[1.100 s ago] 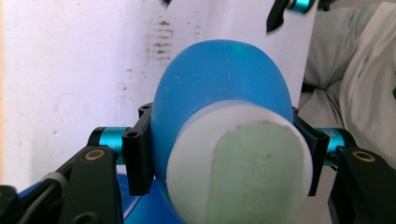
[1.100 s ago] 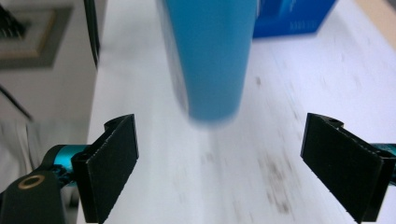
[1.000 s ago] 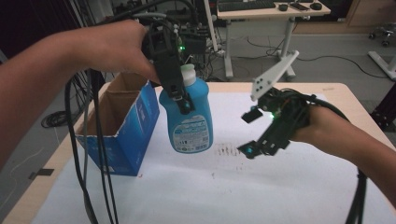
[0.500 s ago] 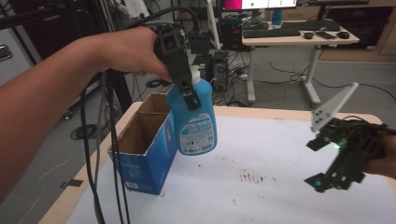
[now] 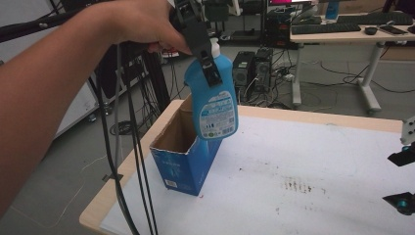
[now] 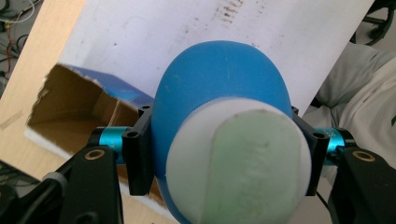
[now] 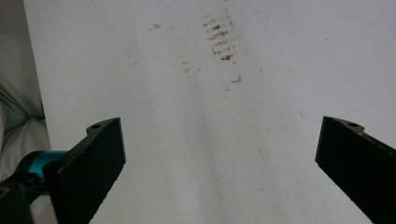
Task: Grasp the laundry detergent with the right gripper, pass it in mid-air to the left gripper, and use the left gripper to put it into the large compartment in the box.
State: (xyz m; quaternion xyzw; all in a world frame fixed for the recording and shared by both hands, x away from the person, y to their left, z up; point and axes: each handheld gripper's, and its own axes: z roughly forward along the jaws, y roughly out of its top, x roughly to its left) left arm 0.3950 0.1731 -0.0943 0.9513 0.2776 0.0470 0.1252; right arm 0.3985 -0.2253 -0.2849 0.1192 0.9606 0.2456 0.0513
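Note:
A blue bottle (image 5: 215, 100) with a white cap and a printed label hangs tilted in the air, its base just above the right rim of an open blue cardboard box (image 5: 178, 164). My left gripper (image 5: 208, 68) is shut on the bottle's upper body. In the left gripper view the black jaws of my left gripper (image 6: 224, 154) press on both sides of the bottle (image 6: 219, 88), with the box (image 6: 74, 116) below. My right gripper (image 5: 402, 178) is at the table's right side, open; its jaws have just been opening, and in the right gripper view my right gripper (image 7: 219, 154) has nothing between them.
A white sheet (image 5: 313, 152) covers the wooden table and bears a brown stain (image 5: 296, 185). Black cables (image 5: 132, 161) hang from my left hand beside the box. Desks and computer cases (image 5: 254, 68) stand behind the table.
The left gripper has lifted the bottle higher and carried it over the box's rim. The right gripper has moved to the right edge of the view and its jaws stand wider.

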